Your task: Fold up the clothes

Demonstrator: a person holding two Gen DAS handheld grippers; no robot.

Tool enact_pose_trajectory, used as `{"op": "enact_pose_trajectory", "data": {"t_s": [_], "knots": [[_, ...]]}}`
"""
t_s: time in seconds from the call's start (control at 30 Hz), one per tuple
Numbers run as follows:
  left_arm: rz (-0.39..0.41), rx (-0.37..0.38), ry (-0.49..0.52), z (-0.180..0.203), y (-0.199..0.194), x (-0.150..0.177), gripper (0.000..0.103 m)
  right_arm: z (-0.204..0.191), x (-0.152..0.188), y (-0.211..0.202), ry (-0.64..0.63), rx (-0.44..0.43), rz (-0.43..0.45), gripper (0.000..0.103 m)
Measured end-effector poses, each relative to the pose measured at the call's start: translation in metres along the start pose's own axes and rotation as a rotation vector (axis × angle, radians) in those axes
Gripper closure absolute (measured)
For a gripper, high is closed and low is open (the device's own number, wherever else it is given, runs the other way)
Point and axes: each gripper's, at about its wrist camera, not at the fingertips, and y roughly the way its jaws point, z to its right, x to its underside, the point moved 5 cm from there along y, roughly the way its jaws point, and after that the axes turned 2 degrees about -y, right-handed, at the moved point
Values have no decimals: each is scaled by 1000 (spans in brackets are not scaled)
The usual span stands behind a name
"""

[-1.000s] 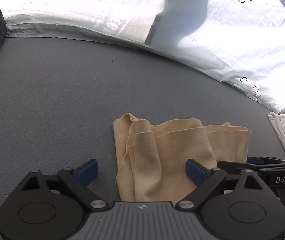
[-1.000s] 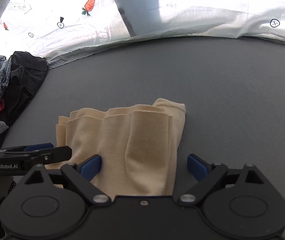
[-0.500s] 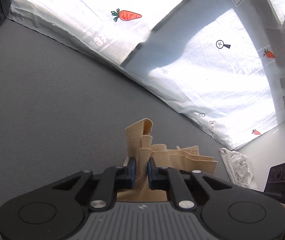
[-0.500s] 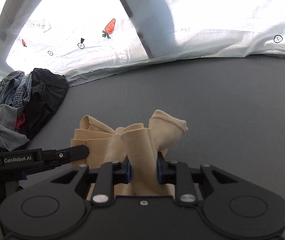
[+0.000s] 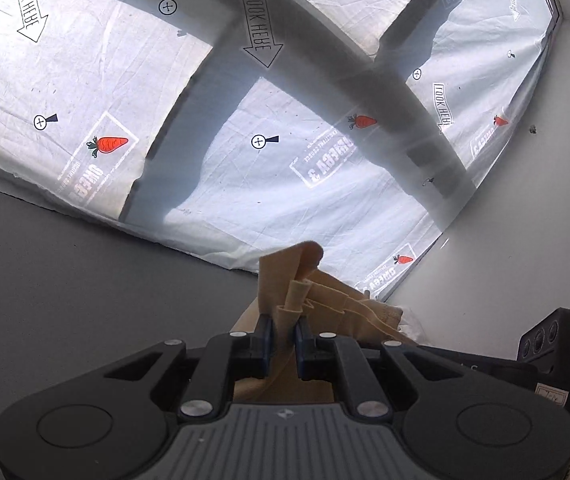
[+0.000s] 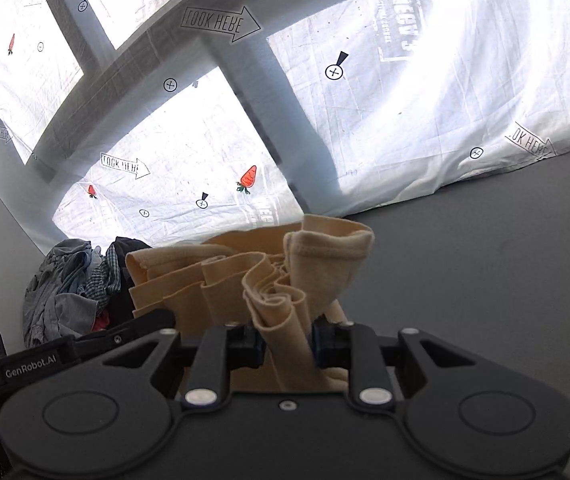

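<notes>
Between each hand-held gripper's [image 5: 284, 336] jaws, tan garment [image 6: 285, 280] bunches, seemingly lifted.

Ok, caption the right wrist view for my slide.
Right hand-held gripper pinching a bunched beige garment above the grey table, clothes pile at left.
</notes>
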Motion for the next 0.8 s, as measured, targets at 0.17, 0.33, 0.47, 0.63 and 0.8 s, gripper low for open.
{"op": "enact_pose_trajectory", "data": {"t_s": [0.17, 0.33, 0.47, 0.63, 0.8], "knots": [[7, 141, 58, 43, -10, 1, 91, -3, -8, -47, 9, 86, 81, 81], [-21, 287, 99, 94, -5, 16, 91, 5, -6, -103, 46, 199, 154, 81], [-46, 388, 64, 137, 13, 32, 91, 21, -7, -154, 53, 272, 211, 81], [-54, 441, 73, 208, 49, 47, 91, 78, -19, -219, 68, 308, 294, 81], [-34, 409, 151, 308, 103, 77, 91, 168, -42, -270, 73, 278, 327, 81]]}}
